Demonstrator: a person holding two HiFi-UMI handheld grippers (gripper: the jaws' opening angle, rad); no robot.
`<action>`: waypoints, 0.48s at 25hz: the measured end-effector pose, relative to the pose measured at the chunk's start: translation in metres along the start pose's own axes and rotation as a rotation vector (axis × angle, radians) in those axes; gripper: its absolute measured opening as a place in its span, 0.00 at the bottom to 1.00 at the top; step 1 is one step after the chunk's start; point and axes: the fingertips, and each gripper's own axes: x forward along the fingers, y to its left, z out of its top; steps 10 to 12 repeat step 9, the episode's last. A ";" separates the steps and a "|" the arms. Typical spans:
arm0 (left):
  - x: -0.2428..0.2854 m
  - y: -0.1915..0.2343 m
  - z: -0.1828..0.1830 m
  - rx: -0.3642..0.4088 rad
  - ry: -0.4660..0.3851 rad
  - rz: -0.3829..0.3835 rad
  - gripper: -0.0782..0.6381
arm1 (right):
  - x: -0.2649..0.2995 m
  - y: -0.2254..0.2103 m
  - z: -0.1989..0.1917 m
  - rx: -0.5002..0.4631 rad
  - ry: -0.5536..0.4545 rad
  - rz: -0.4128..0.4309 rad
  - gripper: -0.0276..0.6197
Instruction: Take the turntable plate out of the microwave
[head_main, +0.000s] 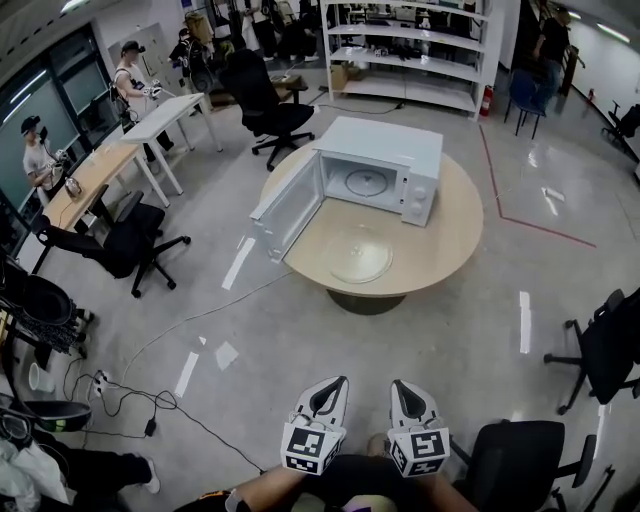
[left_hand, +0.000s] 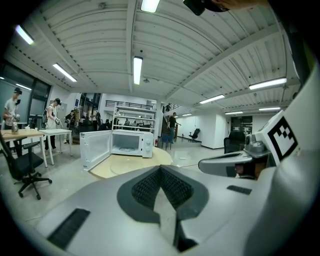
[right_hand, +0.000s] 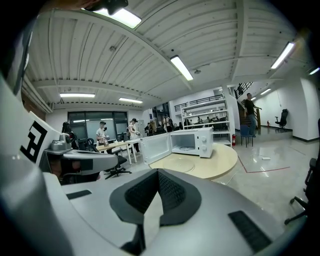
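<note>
Jaws pressed together with nothing held on left gripper (head_main: 337, 384) and right gripper (head_main: 398, 386), side by side at bottom centre of head view. Well apart, upper centre: microwave (head_main: 385, 165), door open, on round table (head_main: 455, 230). Clear turntable plate (head_main: 359, 256) lies on the tabletop just before it.

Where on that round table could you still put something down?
The table is bare on its right, between the microwave and the rim. A narrower strip lies free between the open door and the clear glass plate. The microwave fills the back, the plate the front middle.
</note>
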 end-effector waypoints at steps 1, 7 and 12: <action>0.000 0.002 0.000 0.000 -0.001 -0.002 0.17 | 0.001 0.001 0.000 0.001 0.000 -0.004 0.07; -0.004 0.013 0.003 -0.002 -0.006 -0.004 0.17 | 0.007 0.008 0.002 -0.005 0.006 -0.013 0.07; -0.006 0.016 0.004 -0.003 -0.007 -0.002 0.17 | 0.009 0.012 0.002 -0.007 0.007 -0.011 0.07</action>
